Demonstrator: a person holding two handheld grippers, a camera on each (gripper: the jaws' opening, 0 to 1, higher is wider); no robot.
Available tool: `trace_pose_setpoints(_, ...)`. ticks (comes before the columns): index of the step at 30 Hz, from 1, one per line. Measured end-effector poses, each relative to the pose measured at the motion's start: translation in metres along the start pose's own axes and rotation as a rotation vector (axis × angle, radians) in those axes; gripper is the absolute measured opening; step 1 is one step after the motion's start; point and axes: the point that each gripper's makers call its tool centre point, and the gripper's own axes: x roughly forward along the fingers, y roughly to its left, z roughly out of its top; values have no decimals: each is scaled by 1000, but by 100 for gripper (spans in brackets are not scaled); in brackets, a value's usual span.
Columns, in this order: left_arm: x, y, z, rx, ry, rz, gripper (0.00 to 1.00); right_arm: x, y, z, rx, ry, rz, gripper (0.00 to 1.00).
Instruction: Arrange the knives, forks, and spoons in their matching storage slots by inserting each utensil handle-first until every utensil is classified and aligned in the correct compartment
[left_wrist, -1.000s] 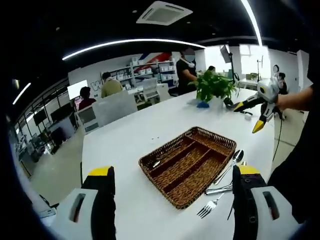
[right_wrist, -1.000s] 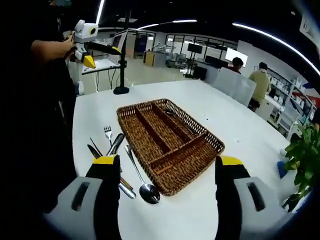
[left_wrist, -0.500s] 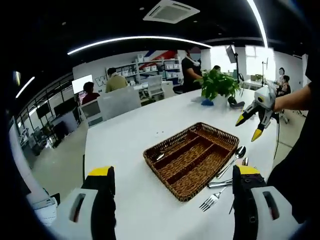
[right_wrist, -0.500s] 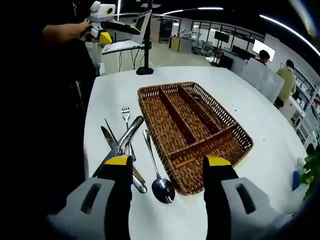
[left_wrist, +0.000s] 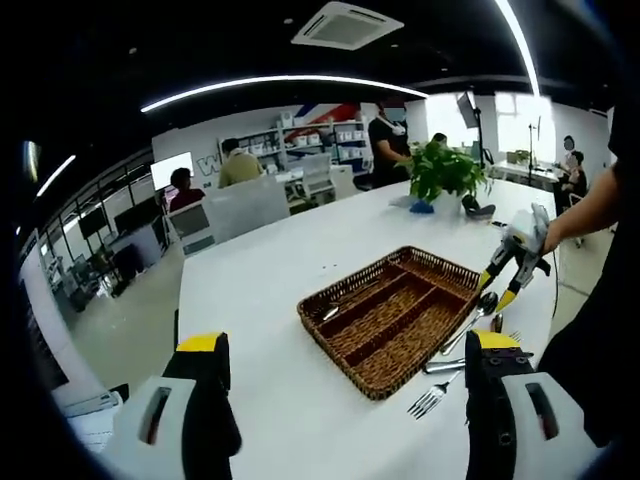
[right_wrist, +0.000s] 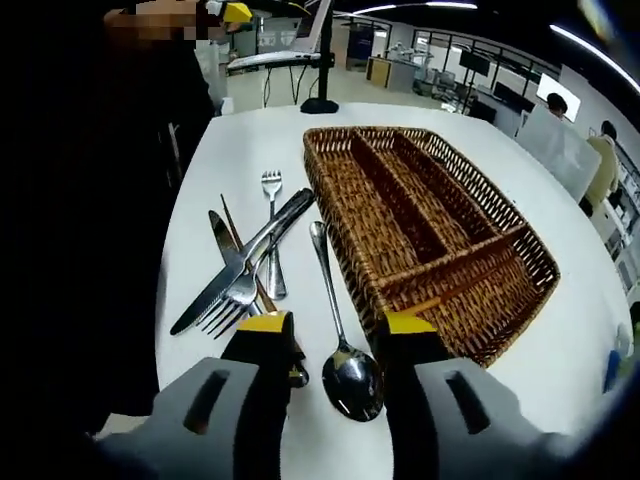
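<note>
A brown wicker cutlery basket with long slots and one cross slot lies on the white table. To its left lies a loose pile: a spoon, a fork, a knife and a second fork. My right gripper is low over the table, open, jaws on either side of the spoon near its bowl, not touching it. My left gripper is open and holds nothing, well short of the basket. One small spoon lies inside the basket. The right gripper hangs over the loose cutlery.
A potted plant stands at the table's far end. People sit and stand at desks beyond it. The person's dark clothing borders the table edge beside the cutlery. Bare white tabletop stretches left of the basket.
My right gripper has come down and forward onto the cutlery pile, and its jaws have narrowed around the spoon. The left gripper's view has shifted only slightly.
</note>
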Motion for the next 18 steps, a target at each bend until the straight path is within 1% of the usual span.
trace_pose_setpoints(1,-1,0,1,3,-5,3,100,4,0,-3,-10,7,6,26)
trace_pose_setpoints(4,-2,4,1,-2,-10,7,100,14,0,-10,-23,28,10,25)
trace_pose_setpoints(9,-4,8,-3,-6,-6,12,100,26,4,-12,-22,35,25,17)
trace_pose_setpoints(11,-7,7,-3,-5,-9,13,100,34,1,-14,-31,39,22,16)
trace_pose_setpoints(14,-9,8,-5,-8,-5,17,100,40,0,-15,-28,38,23,9)
trace_pose_setpoints(15,-9,7,-5,-9,-5,16,100,43,-1,-16,-27,39,13,6)
trace_pose_setpoints(16,-11,8,-6,-9,-3,18,100,45,-2,-20,-35,50,10,5)
trace_pose_setpoints(18,-13,11,-8,-9,1,24,100,45,0,-11,-11,12,23,5)
